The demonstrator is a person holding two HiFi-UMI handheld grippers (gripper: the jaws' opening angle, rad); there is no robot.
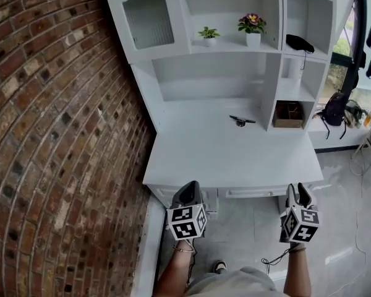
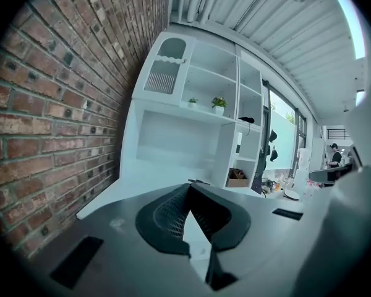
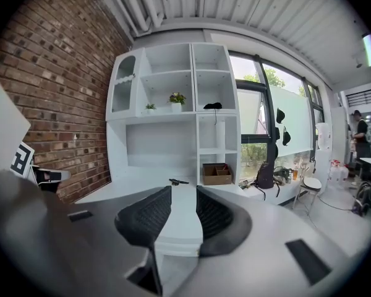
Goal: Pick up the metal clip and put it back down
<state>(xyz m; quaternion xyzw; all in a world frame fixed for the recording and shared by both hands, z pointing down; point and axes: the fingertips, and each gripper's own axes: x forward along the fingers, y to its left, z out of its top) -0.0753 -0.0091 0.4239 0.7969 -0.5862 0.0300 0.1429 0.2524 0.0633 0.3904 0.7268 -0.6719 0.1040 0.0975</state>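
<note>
Task not begun: metal clip (image 1: 242, 120) lies untouched, far on surface (image 1: 235, 159), well apart from claws. Left claw (image 1: 188, 193) tips together, empty. Right claw (image 1: 298, 193) moderately parted, empty.

Quick count: one metal clip (image 1: 242, 120) on one white desk (image 1: 235, 159), two potted plants on the far shelf (green plant (image 1: 208, 36) left, flowering plant (image 1: 252, 28) right), one brown box (image 1: 289, 114), one black backpack (image 1: 334, 109) far right, plus two grippers near: left gripper (image 1: 189, 187), right gripper (image 1: 298, 189).
</note>
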